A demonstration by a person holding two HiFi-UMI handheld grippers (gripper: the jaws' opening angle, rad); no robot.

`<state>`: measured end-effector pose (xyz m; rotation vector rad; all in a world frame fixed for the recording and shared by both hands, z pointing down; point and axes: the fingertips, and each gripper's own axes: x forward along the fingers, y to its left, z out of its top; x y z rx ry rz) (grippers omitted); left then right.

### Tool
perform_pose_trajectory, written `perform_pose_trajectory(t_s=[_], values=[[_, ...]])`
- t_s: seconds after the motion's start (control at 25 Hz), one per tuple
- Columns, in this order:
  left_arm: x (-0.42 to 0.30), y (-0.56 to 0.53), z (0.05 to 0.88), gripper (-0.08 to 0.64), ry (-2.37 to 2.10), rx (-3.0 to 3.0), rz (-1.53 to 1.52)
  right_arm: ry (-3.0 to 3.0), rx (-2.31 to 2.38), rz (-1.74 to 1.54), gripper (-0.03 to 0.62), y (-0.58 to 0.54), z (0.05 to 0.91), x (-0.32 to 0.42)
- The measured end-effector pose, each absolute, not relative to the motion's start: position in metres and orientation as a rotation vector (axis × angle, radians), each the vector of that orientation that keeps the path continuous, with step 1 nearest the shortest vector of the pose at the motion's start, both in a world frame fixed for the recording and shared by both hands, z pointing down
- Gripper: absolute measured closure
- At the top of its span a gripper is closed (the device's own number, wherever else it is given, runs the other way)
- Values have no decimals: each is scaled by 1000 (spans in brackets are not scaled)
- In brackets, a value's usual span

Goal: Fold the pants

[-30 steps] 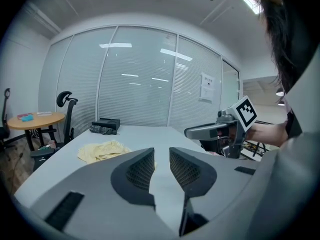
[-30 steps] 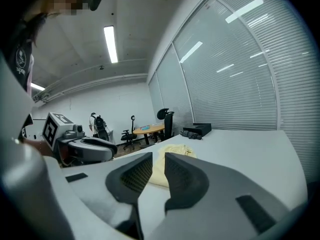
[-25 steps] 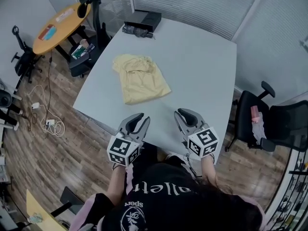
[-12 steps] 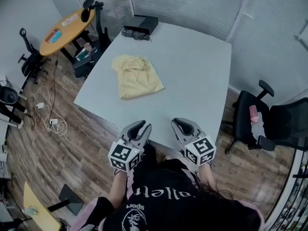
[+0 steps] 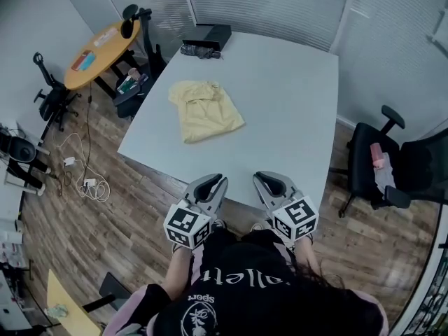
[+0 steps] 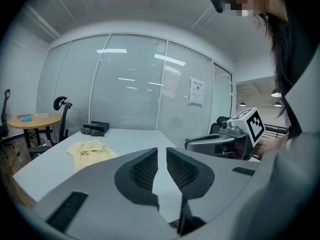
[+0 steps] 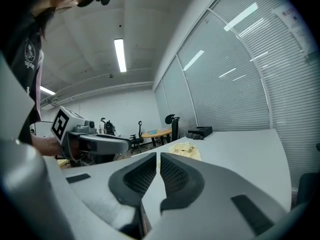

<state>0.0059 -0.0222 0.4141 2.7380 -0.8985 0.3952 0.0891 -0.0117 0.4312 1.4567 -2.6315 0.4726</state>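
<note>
Head view | pants (image 5: pixel 205 110) pale yellow, folded, flat on table (image 5: pixel 294 103) | left tool (image 5: pixel 212 185) closing, empty | right tool (image 5: pixel 269 183) closed, empty

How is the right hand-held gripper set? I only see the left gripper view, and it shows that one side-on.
Observer: The right hand-held gripper is shut, with nothing between its jaws.
Operator: How do the pants look from above?
Observer: The pants lie as a compact, roughly folded pile near the left edge of the table, well apart from that gripper.
Operator: Anything on the ground I should know about?
Observer: Loose cables lie on the wooden floor left of the table.
</note>
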Motion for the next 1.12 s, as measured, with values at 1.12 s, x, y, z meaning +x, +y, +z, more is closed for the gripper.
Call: perform_pose_trajectory(t_s=[1.12], values=[[-88,-40,413,512,-845,2759,385,-2573,1438,436,565,-20,420,-11]])
